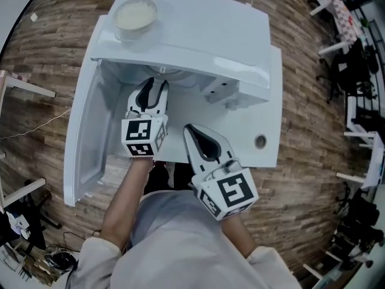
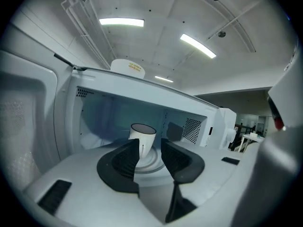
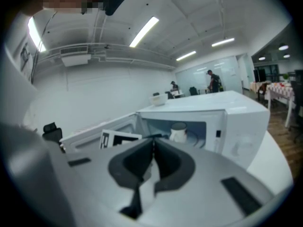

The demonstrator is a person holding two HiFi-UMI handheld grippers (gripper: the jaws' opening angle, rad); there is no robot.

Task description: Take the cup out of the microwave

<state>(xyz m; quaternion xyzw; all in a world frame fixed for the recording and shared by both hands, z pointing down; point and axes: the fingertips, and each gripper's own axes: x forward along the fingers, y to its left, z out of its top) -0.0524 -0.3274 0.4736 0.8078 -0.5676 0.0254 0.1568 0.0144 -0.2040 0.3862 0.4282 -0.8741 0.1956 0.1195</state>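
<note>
A white cup stands upright on the turntable inside the open white microwave. My left gripper reaches into the oven's mouth. Its jaws stand open, and in the left gripper view the cup shows in the gap just past the dark pads, untouched as far as I can see. My right gripper hangs back in front of the oven, jaws shut with nothing between them. The right gripper view also shows the cup in the cavity. From the head view the cup is hidden.
The microwave door swings open to the left, close beside my left gripper. A round bowl sits on the oven's top. The control panel is on the oven's right side. Wooden floor and office furniture surround the stand.
</note>
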